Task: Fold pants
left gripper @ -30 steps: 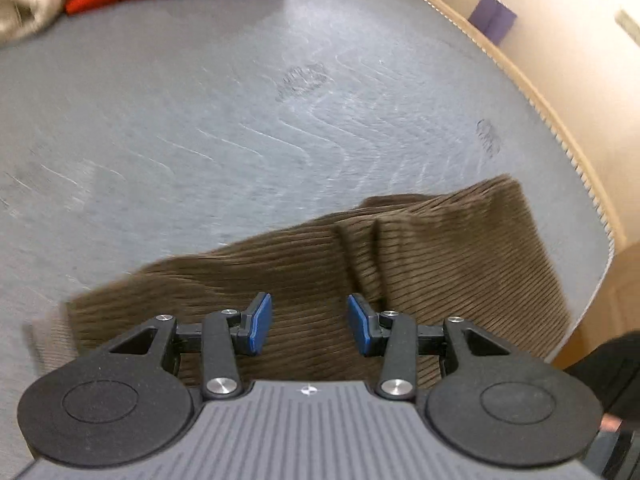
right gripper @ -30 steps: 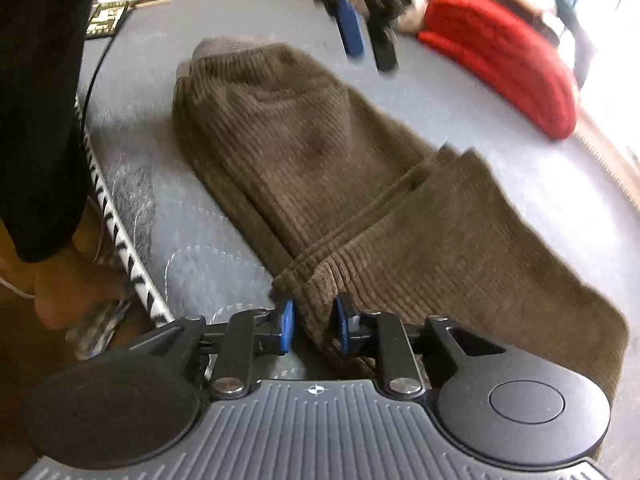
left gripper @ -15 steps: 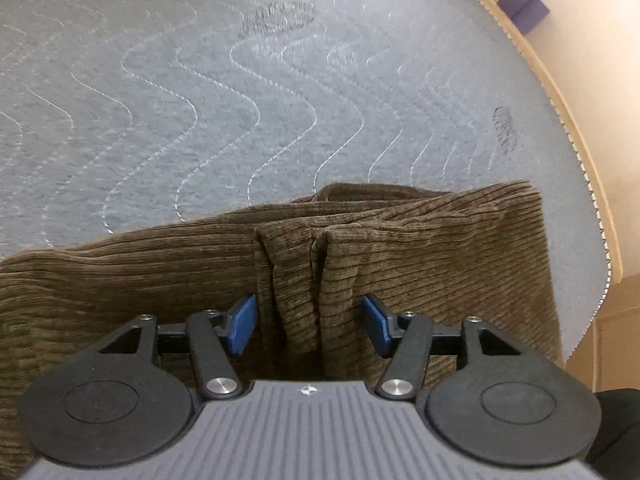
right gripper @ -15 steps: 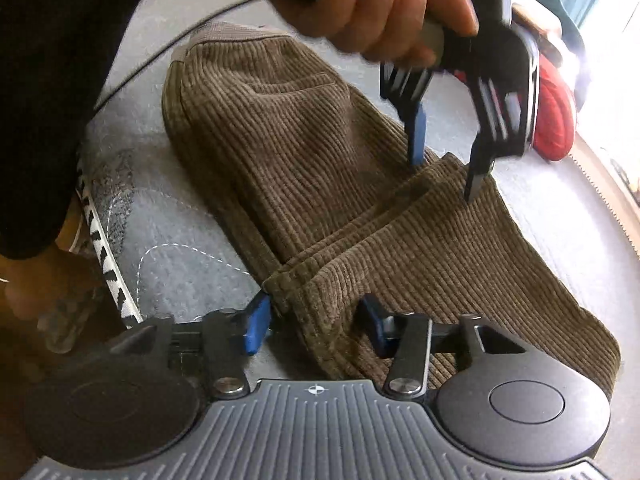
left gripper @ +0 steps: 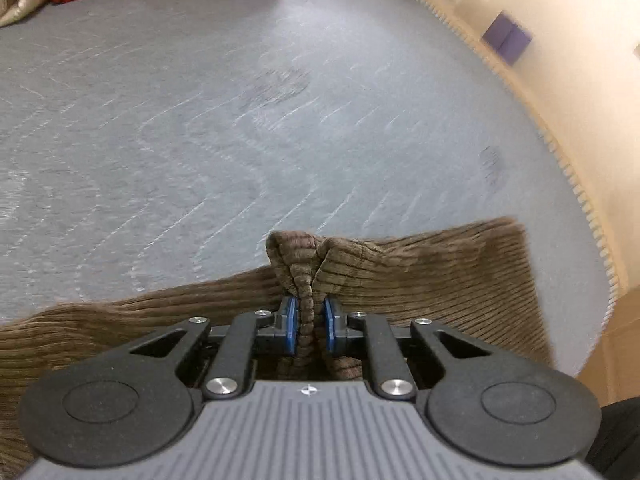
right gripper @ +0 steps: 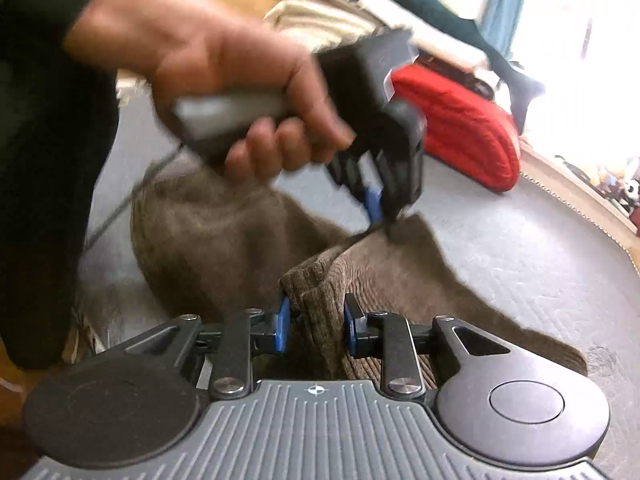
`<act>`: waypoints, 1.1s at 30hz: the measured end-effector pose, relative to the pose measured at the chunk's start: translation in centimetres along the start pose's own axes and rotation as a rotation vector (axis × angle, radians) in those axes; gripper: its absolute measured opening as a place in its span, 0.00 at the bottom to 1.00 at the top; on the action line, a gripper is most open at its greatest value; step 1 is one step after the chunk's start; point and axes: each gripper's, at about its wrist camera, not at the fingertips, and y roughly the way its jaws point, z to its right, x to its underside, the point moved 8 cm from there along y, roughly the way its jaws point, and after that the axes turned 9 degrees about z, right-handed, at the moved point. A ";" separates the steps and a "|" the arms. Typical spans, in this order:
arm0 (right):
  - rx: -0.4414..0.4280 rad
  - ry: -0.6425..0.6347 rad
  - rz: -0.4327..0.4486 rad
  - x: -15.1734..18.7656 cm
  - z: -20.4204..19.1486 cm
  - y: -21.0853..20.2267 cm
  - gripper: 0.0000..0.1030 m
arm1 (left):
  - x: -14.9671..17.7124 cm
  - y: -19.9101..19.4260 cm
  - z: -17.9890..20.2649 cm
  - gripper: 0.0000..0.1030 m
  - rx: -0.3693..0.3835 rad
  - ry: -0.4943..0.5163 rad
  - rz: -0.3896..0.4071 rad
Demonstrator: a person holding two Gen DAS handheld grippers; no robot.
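- The brown corduroy pants (left gripper: 420, 280) lay across the near part of a grey quilted mattress (left gripper: 240, 120), with one end close to the mattress's edge.
- The left gripper (left gripper: 308, 326) had just been closing, and its blue pads (left gripper: 290, 326) pinched a raised ridge of the pants' folded edge between them.
- In the right wrist view, the same left gripper (right gripper: 380, 208) was seen held by a hand (right gripper: 224, 76), its tips on the far edge of the pants (right gripper: 224, 240).
- The right gripper (right gripper: 314, 328) had just been closing too; its blue pads (right gripper: 282, 326) pressed on a bunched fold at the near edge of the pants, lifted off the mattress (right gripper: 520, 260).
- The cloth stretched between the two grippers, sagging to either side.
- A red folded cloth (right gripper: 464, 128) lay well apart at the far side of the mattress.
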 end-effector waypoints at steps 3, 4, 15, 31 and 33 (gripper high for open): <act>0.003 -0.054 -0.153 3.1 -1.2 1.7 0.30 | 0.3 0.0 -1.0 0.23 -0.178 0.107 0.013; 0.004 -0.044 -0.164 3.3 -1.1 1.6 0.30 | 0.2 -0.2 -1.0 0.23 -0.180 0.109 0.023; 0.447 0.681 -0.099 6.0 15.5 -5.4 0.53 | -0.2 -2.0 3.0 0.23 -0.001 0.163 0.115; 0.649 1.088 -0.241 16.6 20.7 -9.8 0.63 | 1.9 1.7 5.1 0.27 -0.049 0.334 0.031; 0.649 1.101 -0.243 16.9 20.7 -9.8 0.65 | 1.9 1.6 5.1 0.29 -0.037 0.322 0.033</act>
